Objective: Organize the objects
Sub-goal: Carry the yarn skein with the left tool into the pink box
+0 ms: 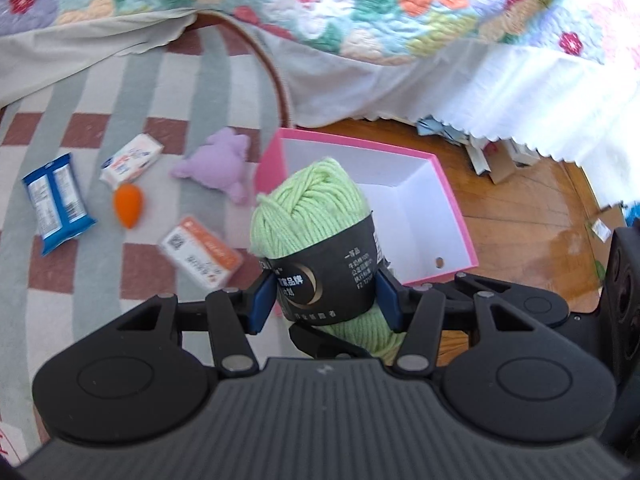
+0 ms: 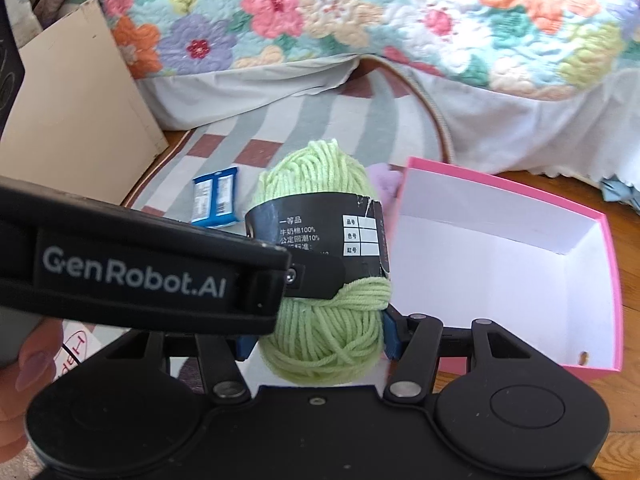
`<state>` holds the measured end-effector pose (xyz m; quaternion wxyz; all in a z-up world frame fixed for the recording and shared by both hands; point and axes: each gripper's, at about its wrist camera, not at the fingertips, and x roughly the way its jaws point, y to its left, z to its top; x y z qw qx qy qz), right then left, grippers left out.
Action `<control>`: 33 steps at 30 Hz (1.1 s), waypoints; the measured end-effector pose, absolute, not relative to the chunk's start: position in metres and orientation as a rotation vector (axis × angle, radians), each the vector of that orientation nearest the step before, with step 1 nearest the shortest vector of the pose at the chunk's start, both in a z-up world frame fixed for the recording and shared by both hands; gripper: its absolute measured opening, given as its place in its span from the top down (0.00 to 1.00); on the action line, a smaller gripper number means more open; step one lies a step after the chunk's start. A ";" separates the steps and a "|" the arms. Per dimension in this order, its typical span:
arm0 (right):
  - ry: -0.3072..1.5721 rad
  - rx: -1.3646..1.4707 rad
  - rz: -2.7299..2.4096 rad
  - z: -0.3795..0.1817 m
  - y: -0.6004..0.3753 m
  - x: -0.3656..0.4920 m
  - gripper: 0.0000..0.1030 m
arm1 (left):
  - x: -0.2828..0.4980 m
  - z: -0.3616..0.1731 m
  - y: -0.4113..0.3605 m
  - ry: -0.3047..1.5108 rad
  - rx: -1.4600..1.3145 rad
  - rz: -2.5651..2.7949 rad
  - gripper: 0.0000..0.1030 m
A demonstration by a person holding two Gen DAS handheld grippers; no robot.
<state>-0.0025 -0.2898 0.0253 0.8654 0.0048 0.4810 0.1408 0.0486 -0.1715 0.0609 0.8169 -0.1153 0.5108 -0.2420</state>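
Jaws of both grippers pinch 1 soft, ribbed green yarn ball, paper-banded.

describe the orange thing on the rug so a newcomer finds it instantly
Start at the pink box, then look left onto the checked rug. The orange teardrop lies below the white carton. It is the only orange, rounded, unprinted item there.
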 end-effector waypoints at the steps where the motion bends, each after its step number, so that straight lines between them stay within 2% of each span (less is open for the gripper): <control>1: 1.007 0.013 0.285 0.026 -0.295 -0.002 0.39 | 0.049 0.062 -0.178 1.090 -0.239 -0.525 0.49; 14: 1.039 0.078 0.153 0.010 -0.365 0.001 0.39 | 0.083 0.049 -0.269 1.163 -0.169 -0.633 0.49; 33: 1.060 0.211 0.059 -0.054 -0.452 0.064 0.39 | 0.155 -0.016 -0.365 1.202 -0.079 -0.664 0.49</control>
